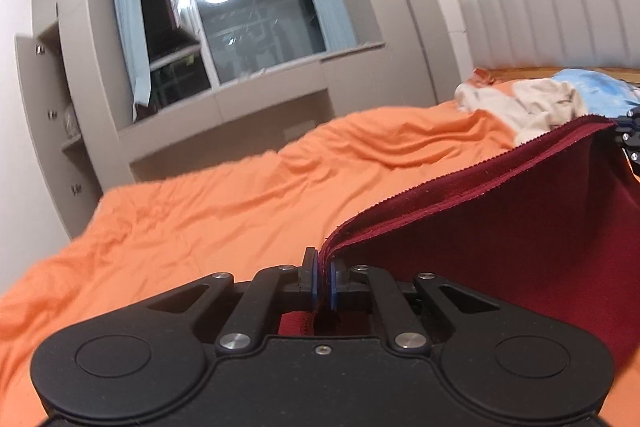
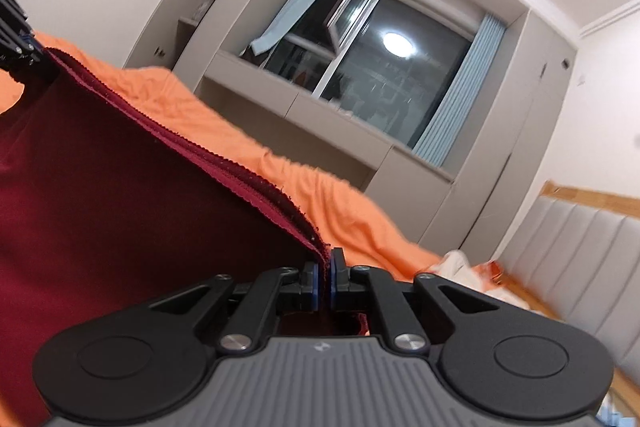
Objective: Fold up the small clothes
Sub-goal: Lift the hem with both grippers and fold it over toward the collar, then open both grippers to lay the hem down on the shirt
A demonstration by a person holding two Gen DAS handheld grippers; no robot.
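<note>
— jaws on both sides, how do they stand?
— pressed together on cloth. left gripper pinches one top corner of the dark red knit garment; right gripper pinches the other corner.
— how does the garment look?
— doubled, two raw serrated edges running side by side, stretched taut between the grippers and hanging below them, lifted above the wrinkled orange bed sheet.
— pose?
— both point forward toward the dark window, tilted. cream crumpled clothes lie by the grey padded headboard.
— any writing?
— none that i can read.
</note>
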